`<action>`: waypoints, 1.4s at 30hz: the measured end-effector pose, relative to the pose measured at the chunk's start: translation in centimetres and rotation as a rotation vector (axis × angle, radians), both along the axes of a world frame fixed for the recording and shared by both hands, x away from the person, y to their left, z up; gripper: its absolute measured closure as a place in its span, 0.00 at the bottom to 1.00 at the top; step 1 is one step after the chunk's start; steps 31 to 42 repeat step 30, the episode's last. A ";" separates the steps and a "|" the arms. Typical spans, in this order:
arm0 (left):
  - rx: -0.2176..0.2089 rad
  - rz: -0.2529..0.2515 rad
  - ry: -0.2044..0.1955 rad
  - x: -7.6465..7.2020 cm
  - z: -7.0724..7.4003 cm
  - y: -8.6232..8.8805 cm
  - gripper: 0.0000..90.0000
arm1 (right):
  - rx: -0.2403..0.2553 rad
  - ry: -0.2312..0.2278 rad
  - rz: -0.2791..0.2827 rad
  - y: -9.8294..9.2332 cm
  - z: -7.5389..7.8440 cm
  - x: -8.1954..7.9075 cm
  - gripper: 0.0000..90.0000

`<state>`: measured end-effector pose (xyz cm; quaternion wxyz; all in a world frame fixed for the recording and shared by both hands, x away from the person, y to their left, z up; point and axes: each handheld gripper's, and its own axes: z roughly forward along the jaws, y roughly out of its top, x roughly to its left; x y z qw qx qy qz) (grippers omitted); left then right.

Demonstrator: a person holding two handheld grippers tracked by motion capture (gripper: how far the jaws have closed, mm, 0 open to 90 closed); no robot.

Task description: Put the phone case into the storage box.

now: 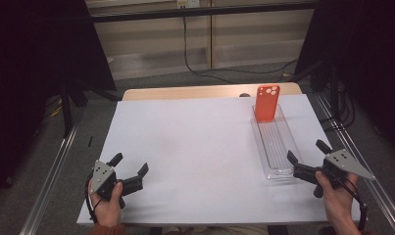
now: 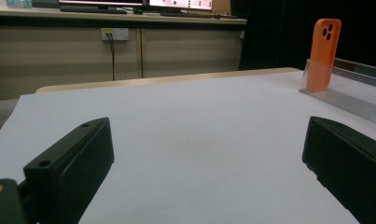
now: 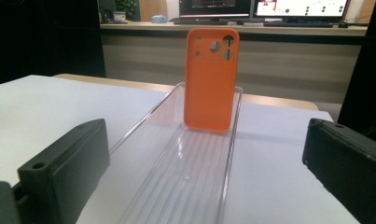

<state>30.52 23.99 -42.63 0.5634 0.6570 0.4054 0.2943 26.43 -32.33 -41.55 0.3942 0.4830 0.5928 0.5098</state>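
An orange phone case [image 1: 267, 103] stands upright at the far end of a clear plastic tray [image 1: 278, 169], leaning against the tray's end wall on the right side of the tabletop [image 1: 195, 147]. The case looks light, thin and somewhat flexible, likely silicone, so it should bend if squeezed across its open face; a hold on its long side edges near the middle seems safest. The tray is smooth and may slide. The left gripper [image 1: 131, 171] rests near the front left with jaws spread wide and empty. The right gripper [image 1: 307, 157] sits at the tray's near end, jaws likewise apart and empty. White sheeting covers the tabletop; monitors [image 3: 262, 8] line a counter behind.
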 end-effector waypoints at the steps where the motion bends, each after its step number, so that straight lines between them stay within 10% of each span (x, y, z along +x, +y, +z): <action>1: 0.000 0.002 0.000 0.0 0.0 0.0 0.02 | 0.005 -0.001 -0.006 0.0 -0.1 -0.2 0.00; 42: 0.014 0.019 0.021 -0.9 -0.3 0.3 0.03 | 0.019 0.029 -0.070 -0.5 -1.9 -3.0 0.00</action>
